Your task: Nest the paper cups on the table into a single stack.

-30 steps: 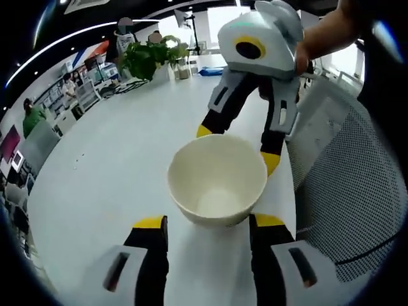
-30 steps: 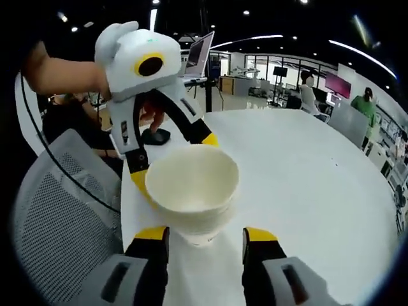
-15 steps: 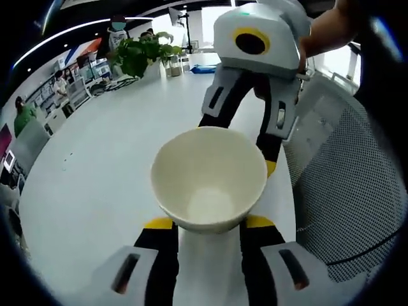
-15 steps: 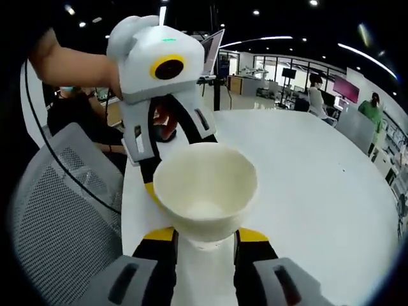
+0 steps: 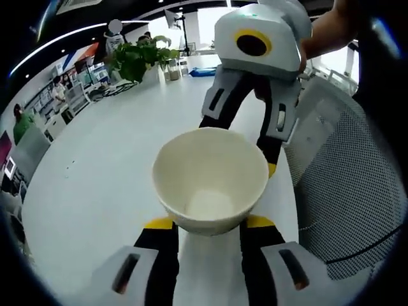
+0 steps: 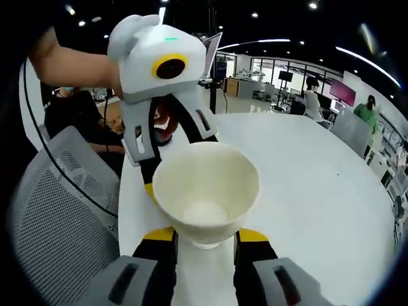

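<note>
One cream paper cup [image 5: 210, 185] stands upright over the white table [image 5: 102, 172], mouth open and inside bare. My left gripper [image 5: 209, 223] has its yellow-tipped jaws pressed in on the cup's narrow lower part. The right gripper [image 5: 239, 143] reaches in from the far side, its jaws passing behind the cup. In the right gripper view the same cup [image 6: 205, 191] sits between the right gripper's [image 6: 205, 234] own jaws, which are closed on its base. The left gripper [image 6: 178, 162], held by a hand, comes down behind the cup.
A grey mesh chair [image 5: 350, 185] stands right beside the table's edge, also seen as the chair [image 6: 57, 210] in the right gripper view. A potted plant [image 5: 137, 57] is at the table's far end. People sit at desks beyond; a laptop [image 6: 201, 54] is behind.
Both grippers have moved in and narrowed their jaws onto the cup's lower part; a second ago both stood wider apart around it. The cup now looks closer to both cameras.
</note>
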A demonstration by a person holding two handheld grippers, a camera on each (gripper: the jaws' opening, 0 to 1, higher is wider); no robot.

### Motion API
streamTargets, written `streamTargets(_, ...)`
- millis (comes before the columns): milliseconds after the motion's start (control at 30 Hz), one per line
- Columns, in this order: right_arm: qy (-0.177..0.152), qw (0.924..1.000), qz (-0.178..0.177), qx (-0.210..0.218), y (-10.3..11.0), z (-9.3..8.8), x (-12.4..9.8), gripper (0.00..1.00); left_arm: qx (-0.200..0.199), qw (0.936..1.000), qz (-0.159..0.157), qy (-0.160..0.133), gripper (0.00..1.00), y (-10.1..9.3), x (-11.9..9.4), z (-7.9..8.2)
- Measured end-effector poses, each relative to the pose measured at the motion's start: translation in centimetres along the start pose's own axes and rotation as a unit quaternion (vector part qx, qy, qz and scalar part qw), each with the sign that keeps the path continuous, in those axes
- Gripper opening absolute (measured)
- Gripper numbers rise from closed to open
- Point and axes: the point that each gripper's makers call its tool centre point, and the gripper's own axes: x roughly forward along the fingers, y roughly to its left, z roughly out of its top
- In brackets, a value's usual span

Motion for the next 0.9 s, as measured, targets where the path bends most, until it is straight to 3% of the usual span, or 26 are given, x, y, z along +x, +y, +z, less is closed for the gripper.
streamTargets(567, -0.011, 0.9994, -0.033, 0.005, -3.5, 0.3, -0.2, 0.32, -0.010, 0.9998, 0.002, -0.015, 0.35, 2.9, 0.9, 1.3)
streamTargets(900, -0.017, 0.9986, -0.047, 0.018, -5.8, 0.6, 0.3, 0.32, -0.013, 0.9999, 0.005, -0.010, 0.34, 5.3, 1.7, 1.7)
